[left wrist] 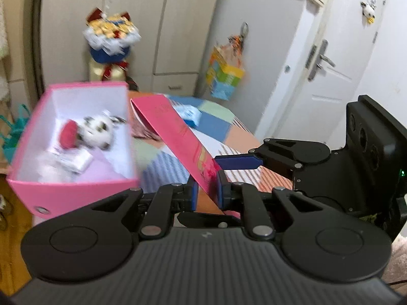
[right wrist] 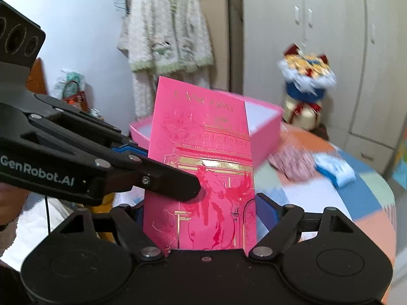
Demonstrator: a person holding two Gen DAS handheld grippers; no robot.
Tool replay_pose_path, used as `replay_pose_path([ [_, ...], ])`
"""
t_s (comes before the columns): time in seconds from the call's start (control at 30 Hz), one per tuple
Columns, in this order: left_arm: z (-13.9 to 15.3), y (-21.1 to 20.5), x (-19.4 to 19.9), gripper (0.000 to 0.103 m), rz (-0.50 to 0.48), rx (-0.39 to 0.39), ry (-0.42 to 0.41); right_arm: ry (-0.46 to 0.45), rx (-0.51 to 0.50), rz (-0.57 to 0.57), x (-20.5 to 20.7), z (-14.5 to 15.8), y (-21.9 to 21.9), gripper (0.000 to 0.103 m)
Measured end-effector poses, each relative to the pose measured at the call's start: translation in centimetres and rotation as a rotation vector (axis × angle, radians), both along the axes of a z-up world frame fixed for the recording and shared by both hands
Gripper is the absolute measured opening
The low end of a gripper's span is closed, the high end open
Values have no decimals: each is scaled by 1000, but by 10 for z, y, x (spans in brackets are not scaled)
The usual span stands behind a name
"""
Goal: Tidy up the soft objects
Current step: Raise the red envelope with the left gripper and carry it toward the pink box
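A pink box (left wrist: 76, 193) stands open on the patchwork table, with a spotted plush toy (left wrist: 98, 129), a red soft item (left wrist: 68, 133) and small white packets inside. Its pink lid (left wrist: 183, 137) with gold print is held tilted above the table. My left gripper (left wrist: 207, 194) is shut on the lid's lower edge. My right gripper (right wrist: 201, 216) straddles the lid (right wrist: 203, 162), fingers at its two side edges; in the left wrist view its blue pad (left wrist: 239, 162) lies against the lid. The box (right wrist: 264, 127) stands behind the lid. A pink patterned cloth (right wrist: 292, 162) and a blue-white packet (right wrist: 333, 169) lie on the table.
The table (left wrist: 234, 132) has a colourful patchwork cover and a rounded far edge. A bouquet-like decoration (left wrist: 109, 40) stands behind the box. Wardrobe doors, a white door (left wrist: 328, 58) and a hanging fuzzy robe (right wrist: 165, 38) surround the table.
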State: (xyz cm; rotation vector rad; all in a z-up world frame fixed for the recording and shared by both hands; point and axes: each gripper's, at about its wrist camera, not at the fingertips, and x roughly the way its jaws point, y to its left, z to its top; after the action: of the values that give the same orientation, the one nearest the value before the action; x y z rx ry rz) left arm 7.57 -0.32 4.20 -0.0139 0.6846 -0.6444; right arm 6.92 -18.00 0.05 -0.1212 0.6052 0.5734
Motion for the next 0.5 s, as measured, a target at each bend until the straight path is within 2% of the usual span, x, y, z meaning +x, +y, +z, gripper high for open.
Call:
replay_pose_path([
  [0.27,28,43,39,12,109,-13,-56,-31,83,73,51,26,44,85],
  [0.4,32,57,69,11,125,-31,-53,-24,145,102,81,35,59,85],
  [0.5,28,65,94,11,133,-50,-36,-18,153,104,103,35,69,84],
])
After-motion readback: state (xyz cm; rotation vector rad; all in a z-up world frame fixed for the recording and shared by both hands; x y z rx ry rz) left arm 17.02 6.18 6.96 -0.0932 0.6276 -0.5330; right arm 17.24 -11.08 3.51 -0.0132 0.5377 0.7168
